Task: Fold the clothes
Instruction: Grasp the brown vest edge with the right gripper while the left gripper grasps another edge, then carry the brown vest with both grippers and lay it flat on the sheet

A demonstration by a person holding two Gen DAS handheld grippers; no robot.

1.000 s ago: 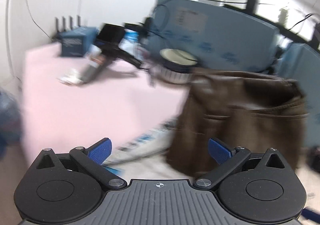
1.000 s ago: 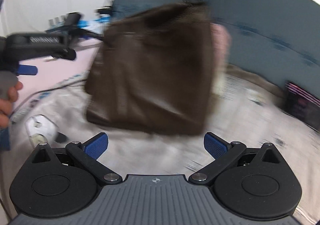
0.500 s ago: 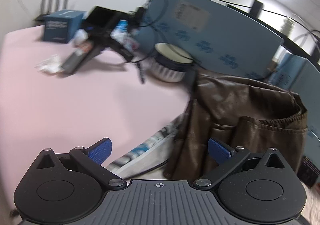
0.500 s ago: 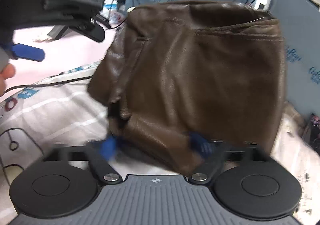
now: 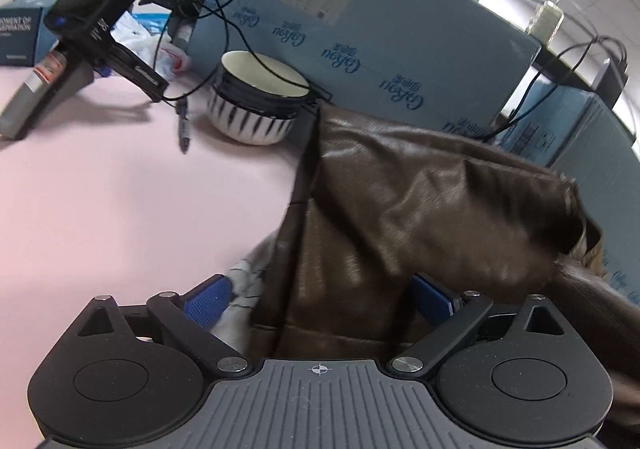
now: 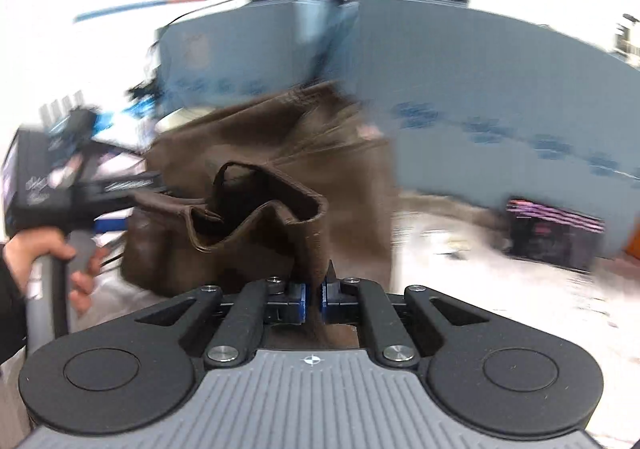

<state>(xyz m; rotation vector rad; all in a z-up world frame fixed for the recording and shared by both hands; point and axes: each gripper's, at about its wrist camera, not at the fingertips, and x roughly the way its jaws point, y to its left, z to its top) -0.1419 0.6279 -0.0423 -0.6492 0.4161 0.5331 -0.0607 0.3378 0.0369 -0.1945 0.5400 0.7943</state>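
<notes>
A brown leather-like garment (image 5: pixel 400 209) lies partly on the pink table and a printed white cloth. My left gripper (image 5: pixel 320 299) is low against its near edge with the jaws wide and closing. The garment sits between the blue pads (image 5: pixel 208 299), which do not press on it. In the right wrist view my right gripper (image 6: pixel 314 299) is shut on a hem of the same garment (image 6: pixel 256 217), which hangs folded and lifted in front of it. A hand (image 6: pixel 36 253) at the left of that view holds the other gripper's handle.
A striped bowl (image 5: pixel 256 105) stands behind the garment, against blue cardboard boxes (image 5: pixel 380 49). A black handheld device (image 5: pixel 96 21), a pen (image 5: pixel 184 125) and cables lie on the pink table (image 5: pixel 100 189). A dark box (image 6: pixel 552 233) sits at the right on the cloth.
My right gripper closed on the garment's hem and raised it. My left gripper moved forward and down until the garment's edge came between its jaws.
</notes>
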